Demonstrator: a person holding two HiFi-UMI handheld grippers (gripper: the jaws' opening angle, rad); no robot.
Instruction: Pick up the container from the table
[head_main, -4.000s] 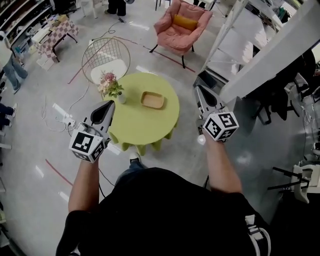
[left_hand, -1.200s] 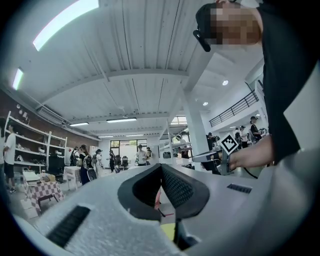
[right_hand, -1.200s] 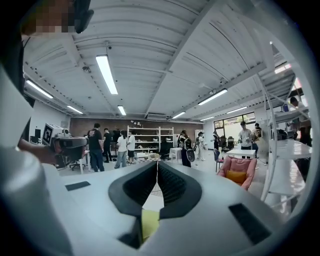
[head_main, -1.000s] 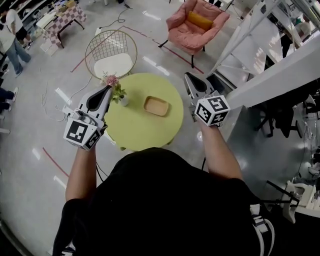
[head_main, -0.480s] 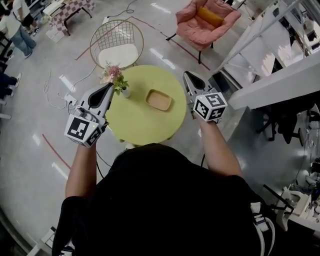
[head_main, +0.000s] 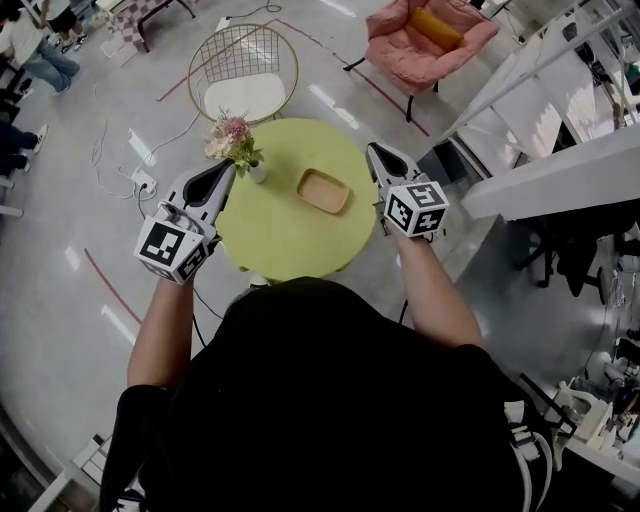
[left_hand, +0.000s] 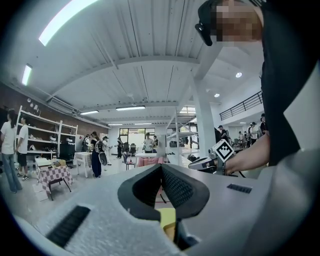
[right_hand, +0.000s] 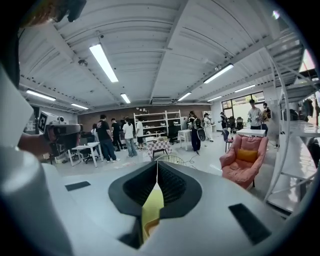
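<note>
1. While both claws flank the table, neither's got anything. The left gripper (left_hand: 161, 167) has its jaws pressed together, and the right gripper (right_hand: 157, 165) is the same, both empty.
2. The container (head_main: 324, 190), a shallow wooden tray, sits on the round yellow-green table (head_main: 285, 245) between the claws, with neither touching it.
3. A flower vase (head_main: 238, 145) stands on the table, just beside the left claw's tip.
4. Further out there's a wire chair (head_main: 240, 75), a pink armchair (head_main: 425, 40), a glossy grey floor (head_main: 60, 330) and people (right_hand: 105, 137) across the room.

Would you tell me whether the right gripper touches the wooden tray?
Apart. Head view shows green tabletop between the right gripper and the wooden tray.
</note>
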